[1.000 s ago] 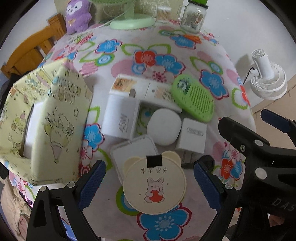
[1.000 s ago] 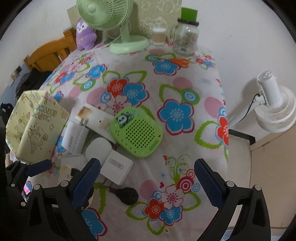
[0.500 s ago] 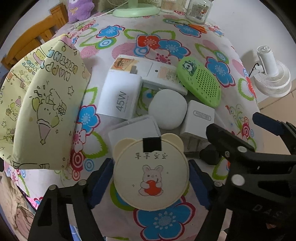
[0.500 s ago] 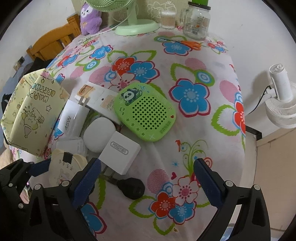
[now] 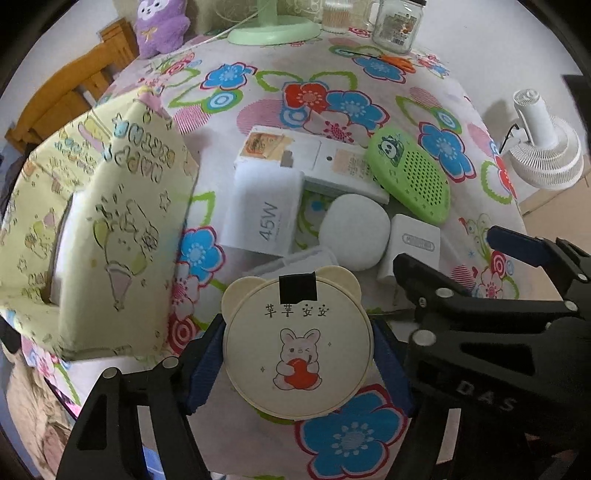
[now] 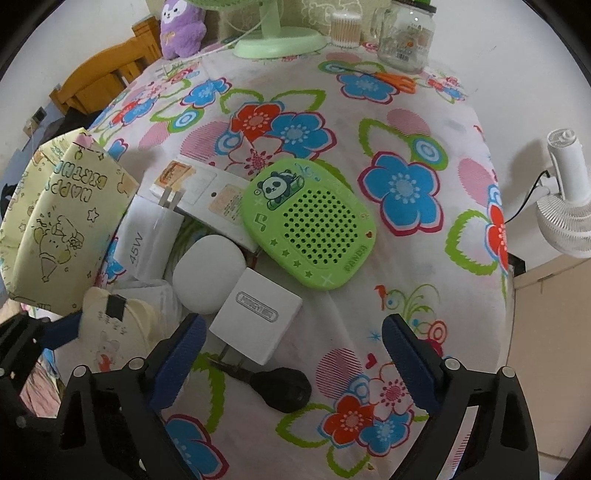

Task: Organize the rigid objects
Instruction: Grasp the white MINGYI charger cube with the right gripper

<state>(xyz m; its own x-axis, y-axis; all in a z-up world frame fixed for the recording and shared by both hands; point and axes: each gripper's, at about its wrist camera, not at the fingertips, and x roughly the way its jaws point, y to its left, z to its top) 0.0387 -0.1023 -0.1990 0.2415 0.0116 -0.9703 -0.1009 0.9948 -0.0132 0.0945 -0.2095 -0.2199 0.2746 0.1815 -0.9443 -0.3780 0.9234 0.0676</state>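
My left gripper (image 5: 297, 365) is shut on a cream bear-eared round mirror with a rabbit print (image 5: 297, 343), held at the table's near edge; the mirror also shows in the right wrist view (image 6: 110, 332). Beyond it lie a white 45W charger (image 5: 264, 214), a white round puck (image 5: 354, 230), a white square plug (image 5: 412, 247), a long white box (image 5: 314, 162) and a green panda case (image 5: 410, 173). My right gripper (image 6: 291, 354) is open above a black-handled tool (image 6: 280, 384), with the square plug (image 6: 258, 319) just ahead.
A yellow gift bag (image 5: 96, 229) stands open at the left. A green desk fan base (image 5: 273, 31), a glass jar (image 5: 397, 22), orange scissors (image 6: 393, 79) and a purple plush (image 5: 159, 24) are at the back. A white fan (image 5: 543, 147) stands beyond the right table edge.
My left gripper closed from wide open onto the bear mirror and now holds it. My right gripper moved forward and down toward the plug and the black-handled tool, still open.
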